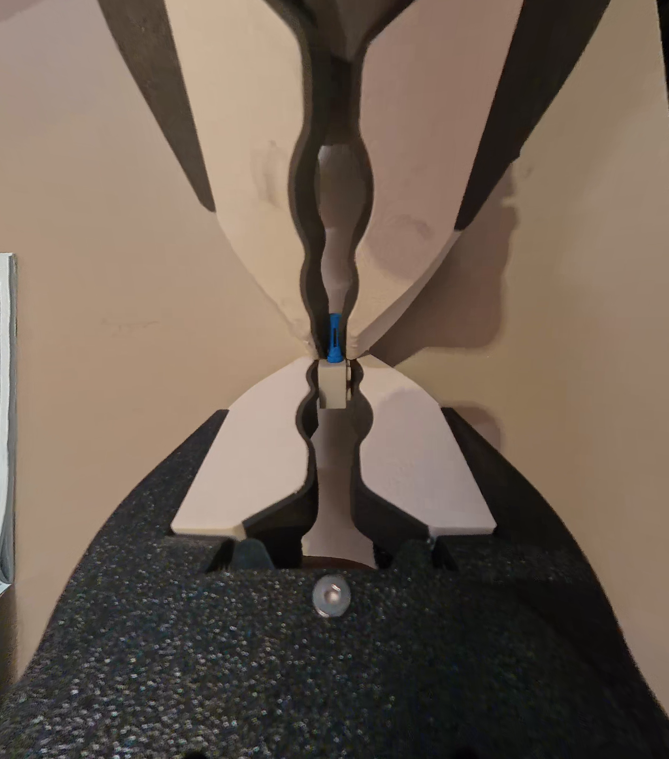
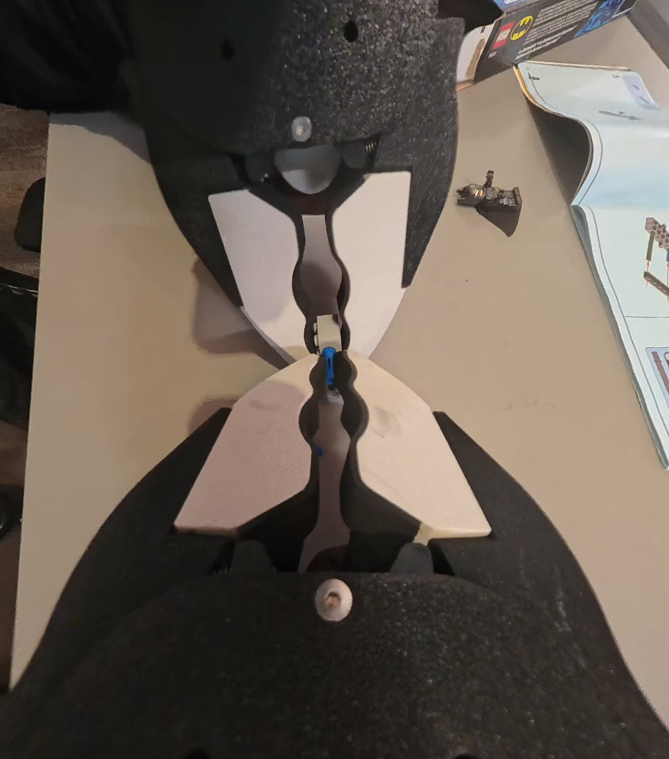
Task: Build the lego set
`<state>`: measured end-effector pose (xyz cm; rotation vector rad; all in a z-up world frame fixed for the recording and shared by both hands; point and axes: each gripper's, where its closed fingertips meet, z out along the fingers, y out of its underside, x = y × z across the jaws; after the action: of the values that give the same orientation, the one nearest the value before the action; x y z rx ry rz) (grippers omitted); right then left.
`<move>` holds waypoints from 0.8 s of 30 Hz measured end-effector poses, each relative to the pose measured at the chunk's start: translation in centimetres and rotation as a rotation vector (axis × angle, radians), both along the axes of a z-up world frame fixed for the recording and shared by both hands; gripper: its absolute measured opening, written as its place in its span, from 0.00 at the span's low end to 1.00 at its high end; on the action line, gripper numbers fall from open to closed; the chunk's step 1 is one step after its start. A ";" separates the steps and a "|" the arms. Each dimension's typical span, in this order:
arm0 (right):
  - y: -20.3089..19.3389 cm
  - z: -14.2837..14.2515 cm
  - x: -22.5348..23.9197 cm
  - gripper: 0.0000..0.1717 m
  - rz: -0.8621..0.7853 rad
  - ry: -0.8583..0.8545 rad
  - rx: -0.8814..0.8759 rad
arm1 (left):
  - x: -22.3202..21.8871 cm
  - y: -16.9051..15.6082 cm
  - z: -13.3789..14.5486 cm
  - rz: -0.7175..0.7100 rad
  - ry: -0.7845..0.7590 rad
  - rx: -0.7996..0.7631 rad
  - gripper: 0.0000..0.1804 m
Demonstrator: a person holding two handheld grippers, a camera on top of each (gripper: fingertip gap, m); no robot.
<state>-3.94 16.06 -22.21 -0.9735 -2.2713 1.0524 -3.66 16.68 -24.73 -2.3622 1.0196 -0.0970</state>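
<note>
Left gripper [image 1: 332, 365]: your jaws pinch a small pale grey brick [image 1: 331, 388], pads pressed on its two sides, studs facing sideways.

Right gripper [image 2: 330, 361]: your jaws are clamped on a blue pin [image 2: 328, 363], which lies along the fingers with its free end pointing at the brick.

Junction: the pin's tip touches the brick's end face; both grippers meet nose to nose just above the counter [image 2: 488, 328]. How far the pin has entered cannot be told.

Handling note, as a judgement: keep the pin in line with the brick's hole, push straight along its axis, and hold the brick square so it does not twist between the pads.

Surroundings: an open instruction booklet [image 2: 653, 287] to the right, a dark minifigure [image 2: 488, 197] lying near it, a printed box [image 2: 538, 28] beyond.
</note>
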 end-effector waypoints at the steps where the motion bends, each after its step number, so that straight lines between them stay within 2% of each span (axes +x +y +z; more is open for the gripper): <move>1: 0.1 0.0 0.0 0.03 -0.002 0.021 0.012 | 0.0 -0.1 0.0 0.003 -0.018 -0.006 0.06; 11: 0.4 0.2 0.1 0.03 -0.012 0.101 0.059 | -0.3 -0.4 0.0 0.026 -0.014 -0.021 0.06; 24: -0.1 0.3 -0.1 0.02 0.007 0.070 0.045 | -0.3 -0.3 -0.3 0.027 0.035 -0.040 0.06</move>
<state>-4.02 15.97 -21.91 -0.8971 -2.2337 1.0183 -3.96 16.35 -25.00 -2.4208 1.0106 -0.0669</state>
